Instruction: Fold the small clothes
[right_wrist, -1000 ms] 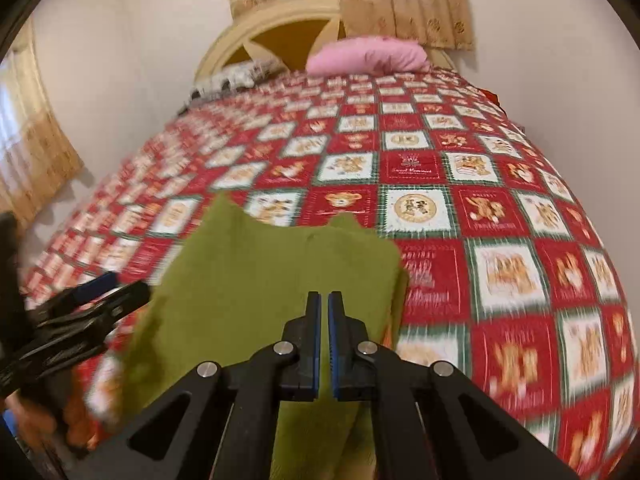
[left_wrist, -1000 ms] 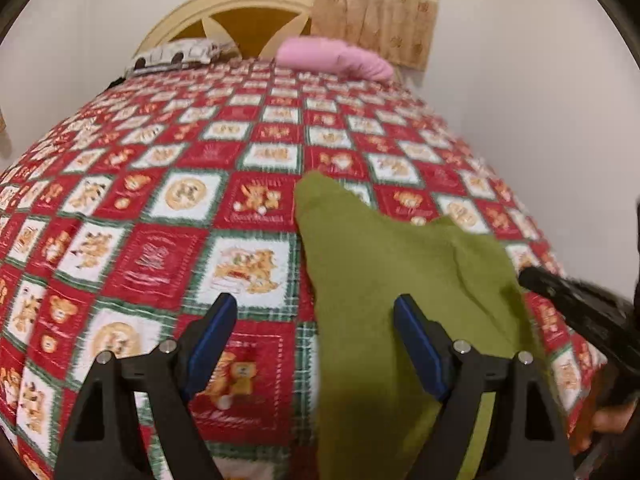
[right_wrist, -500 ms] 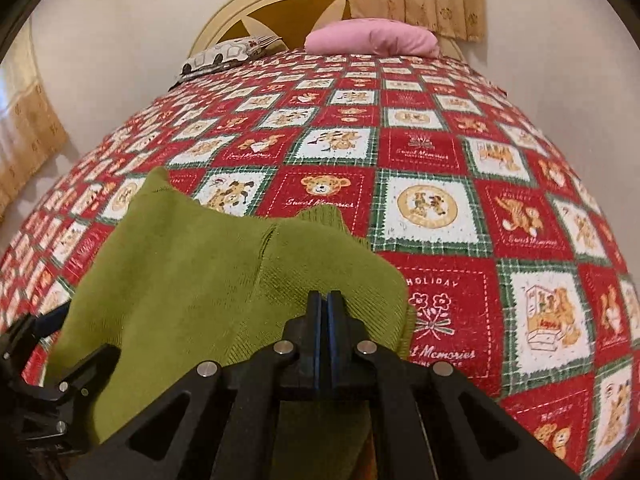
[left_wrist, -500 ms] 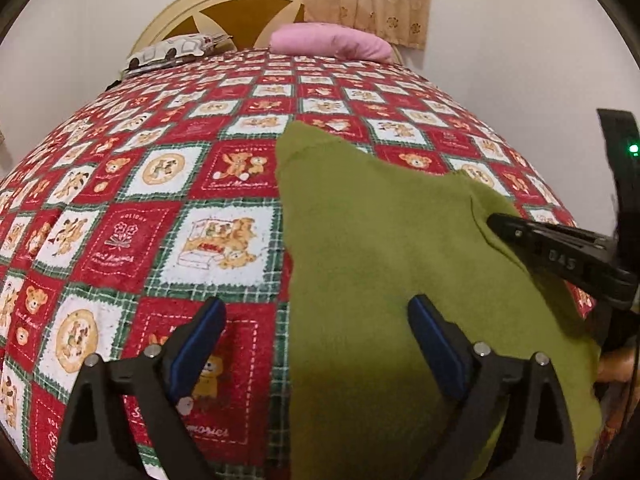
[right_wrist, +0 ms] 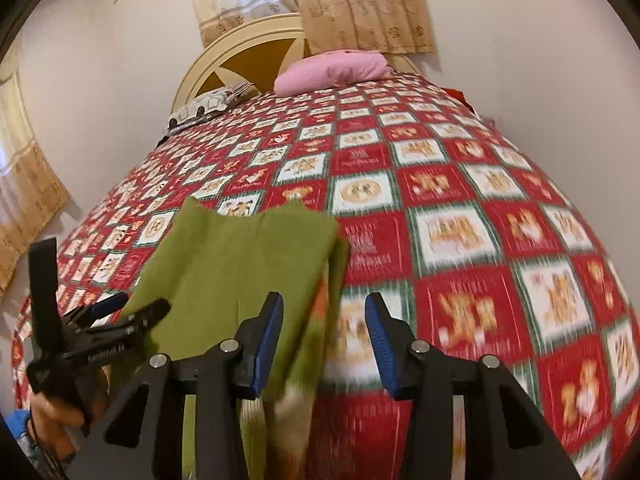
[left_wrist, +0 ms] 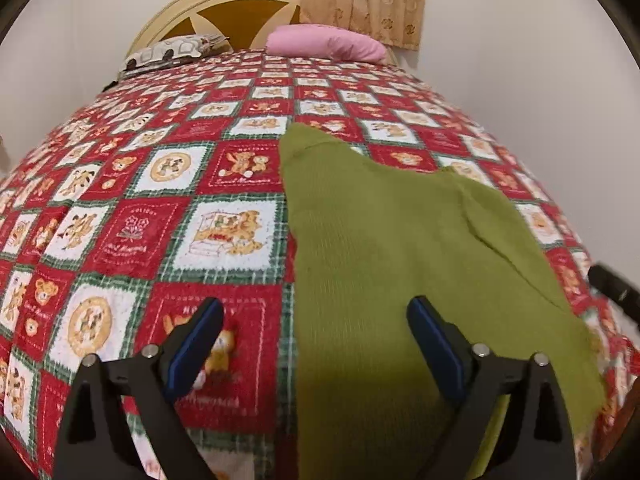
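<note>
A small green knit garment (left_wrist: 400,248) lies flat on the red patchwork bedspread (left_wrist: 140,208), its near end hanging over the bed's front edge. It also shows in the right wrist view (right_wrist: 236,264), with one side folded over. My left gripper (left_wrist: 316,344) is open and empty, hovering over the garment's left edge. My right gripper (right_wrist: 324,340) is open and empty, just above the garment's right edge. The left gripper shows in the right wrist view (right_wrist: 116,312) at the far left.
A pink pillow (left_wrist: 324,42) and a patterned pillow (left_wrist: 172,54) lie at the headboard (left_wrist: 224,12). Walls stand close to the bed on both sides. A curtain (right_wrist: 352,4) hangs behind the headboard.
My right gripper was shut on the garment's edge; it has opened, let go and pulled back to the right. The garment has settled on the bed. My left gripper stays open.
</note>
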